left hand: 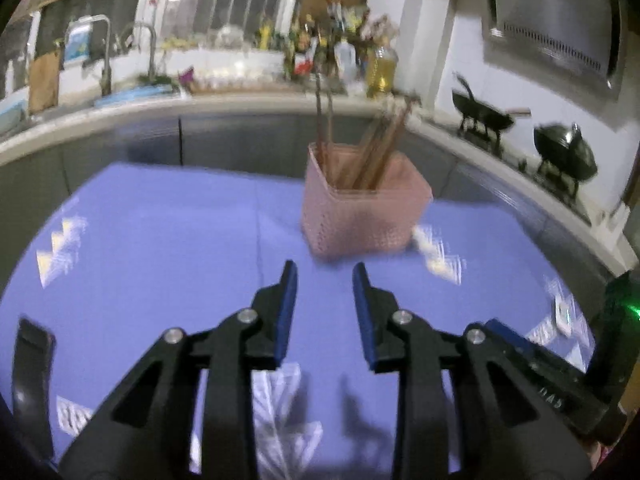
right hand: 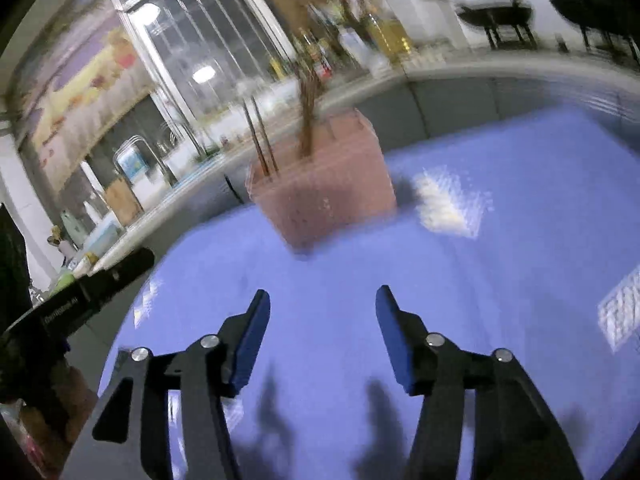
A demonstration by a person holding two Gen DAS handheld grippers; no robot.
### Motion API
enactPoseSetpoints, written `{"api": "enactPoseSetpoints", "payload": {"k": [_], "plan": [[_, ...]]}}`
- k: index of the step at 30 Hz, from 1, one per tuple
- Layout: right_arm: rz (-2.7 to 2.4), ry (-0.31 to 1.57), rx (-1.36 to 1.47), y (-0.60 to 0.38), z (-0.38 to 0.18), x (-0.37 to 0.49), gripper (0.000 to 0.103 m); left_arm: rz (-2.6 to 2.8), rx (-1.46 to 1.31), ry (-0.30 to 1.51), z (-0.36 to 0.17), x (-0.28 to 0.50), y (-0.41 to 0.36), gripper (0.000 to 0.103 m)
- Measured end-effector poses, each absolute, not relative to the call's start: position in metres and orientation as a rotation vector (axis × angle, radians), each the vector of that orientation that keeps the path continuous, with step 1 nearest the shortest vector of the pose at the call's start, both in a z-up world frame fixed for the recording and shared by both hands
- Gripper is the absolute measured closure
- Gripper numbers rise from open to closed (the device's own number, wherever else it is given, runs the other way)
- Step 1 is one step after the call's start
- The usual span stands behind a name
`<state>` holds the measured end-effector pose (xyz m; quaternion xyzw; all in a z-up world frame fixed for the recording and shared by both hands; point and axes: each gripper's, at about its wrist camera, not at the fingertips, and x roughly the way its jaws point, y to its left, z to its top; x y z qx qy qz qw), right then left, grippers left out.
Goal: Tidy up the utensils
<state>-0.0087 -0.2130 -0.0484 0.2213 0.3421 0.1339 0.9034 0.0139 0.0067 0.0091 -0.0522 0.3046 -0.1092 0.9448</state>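
While brown wooden chopsticks (left hand: 368,148) stand inside the pink woven plastic basket (left hand: 360,212) ahead, left gripper (left hand: 325,280) and right gripper (right hand: 322,304) hang spread, empty; sorting appears finished.

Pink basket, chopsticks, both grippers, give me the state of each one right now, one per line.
Pink basket: upright on the blue cloth, holding chopsticks.
Chopsticks: standing in the basket, leaning, tops above the rim.
Left gripper: open, empty, short of the basket.
Right gripper: open, empty, short of the basket.
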Motion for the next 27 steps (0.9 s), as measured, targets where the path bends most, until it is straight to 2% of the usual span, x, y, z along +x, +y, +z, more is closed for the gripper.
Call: {"api": "enactPoseSetpoints", "payload": {"k": [7, 18, 20, 23, 27], "plan": [[0.286, 0.797, 0.476, -0.213, -0.066, -0.059, 0.04, -0.161, -0.057, 0.653, -0.016, -0.031, -0.008, 0.053], [0.296, 0.77, 0.463, -0.214, -0.054, -0.089, 0.035, -0.031, 0.031, 0.648, -0.012, -0.057, -0.016, 0.052], [0.281, 0.77, 0.444, -0.213, -0.053, -0.091, 0.03, -0.021, 0.034, 0.653, -0.01, -0.057, -0.015, 0.046], [0.286, 0.771, 0.446, -0.214, -0.052, -0.094, 0.029, 0.002, 0.038, 0.652, -0.009, -0.056, -0.011, 0.038], [0.263, 0.757, 0.459, -0.217, -0.053, -0.098, 0.026, 0.019, 0.038, 0.651, -0.009, -0.055, -0.007, 0.02]]}}
